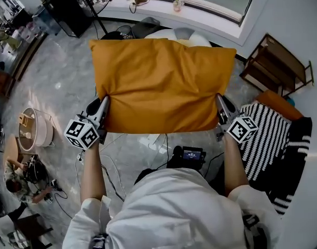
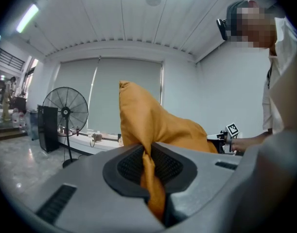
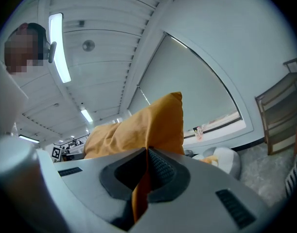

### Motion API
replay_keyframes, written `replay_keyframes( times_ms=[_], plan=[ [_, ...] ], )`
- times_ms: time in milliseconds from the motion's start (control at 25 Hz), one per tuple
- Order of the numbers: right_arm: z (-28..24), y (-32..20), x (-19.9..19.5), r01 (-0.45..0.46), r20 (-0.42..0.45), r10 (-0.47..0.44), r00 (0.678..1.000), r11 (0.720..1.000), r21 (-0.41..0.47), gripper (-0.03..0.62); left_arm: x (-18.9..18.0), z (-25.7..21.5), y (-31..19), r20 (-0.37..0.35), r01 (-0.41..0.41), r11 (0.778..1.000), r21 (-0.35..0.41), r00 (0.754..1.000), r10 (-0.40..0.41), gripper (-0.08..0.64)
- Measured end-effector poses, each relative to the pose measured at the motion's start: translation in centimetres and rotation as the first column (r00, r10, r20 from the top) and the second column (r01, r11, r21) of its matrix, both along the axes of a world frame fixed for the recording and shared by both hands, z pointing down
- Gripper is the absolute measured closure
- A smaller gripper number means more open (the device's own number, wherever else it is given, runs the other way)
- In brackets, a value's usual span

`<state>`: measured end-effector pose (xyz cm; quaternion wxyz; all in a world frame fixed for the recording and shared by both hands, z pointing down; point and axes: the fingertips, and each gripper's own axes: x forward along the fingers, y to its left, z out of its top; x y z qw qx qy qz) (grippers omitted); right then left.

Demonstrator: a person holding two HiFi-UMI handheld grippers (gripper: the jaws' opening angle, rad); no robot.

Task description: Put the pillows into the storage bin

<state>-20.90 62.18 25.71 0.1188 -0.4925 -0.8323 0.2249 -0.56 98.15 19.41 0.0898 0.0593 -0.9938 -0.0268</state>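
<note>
1. Head view shows the orange pillow [image 1: 163, 84] held up in the air in front of the person, above the floor [image 1: 54, 82], and spread out almost flat.
2. Left tongs [image 1: 104, 104] are fully closed on the near left corner of the pillow. In the left gripper view a fold of the orange cloth is pinched between the two pads [image 2: 131, 165].
3. Right tongs [image 1: 219, 101] are closed in the same way on the near right corner, and the right gripper view shows the cloth pressed between its pads [image 3: 160, 169].
4. Long axis of the pillow runs from left to right, from one tongs to the other. The rest of the pillow reaches forward, away from the person.
5. Just behind the far edge of the pillow, a little right of its middle, a white rounded container [image 1: 200, 38] shows. I judge it to be the storage bin. In the right gripper view something orange seems to lie in it already, but I cannot tell what.
6. So the bin lies straight ahead of both tongs, past the pillow itself, and the pillow covers most of it from above. The right hand looks slightly nearer to it.
7. A black and white striped cushion [image 1: 272, 134] lies at the person's right, well apart from the bin.
</note>
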Motion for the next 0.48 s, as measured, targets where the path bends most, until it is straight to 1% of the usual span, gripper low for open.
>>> replay_keyframes(
  times_ms=[120,280,360,480],
  plan=[
    [1.5,3.2,-2.2,0.025,-0.037,-0.024,0.999,1.0,0.019,0.561,-1.7,1.7,2.9,-0.037,0.026,0.999,0.025,0.999,-0.025,0.518],
    [3.9,6.0,-3.7,0.037,-0.081,-0.033,0.996,0.998,0.043,0.561,-3.0,4.4,5.8,-0.081,0.039,0.998,0.049,0.996,-0.035,0.518],
    [5.1,7.7,-4.4,0.032,-0.102,-0.025,0.994,0.998,0.062,0.561,-4.3,5.7,7.8,-0.102,0.031,0.998,0.062,0.994,-0.025,0.518],
    [7.0,10.6,-5.3,-0.009,-0.149,0.022,0.989,0.996,0.087,0.561,-7.0,8.3,11.8,-0.143,-0.002,0.994,0.106,0.99,0.017,0.518]
  ],
)
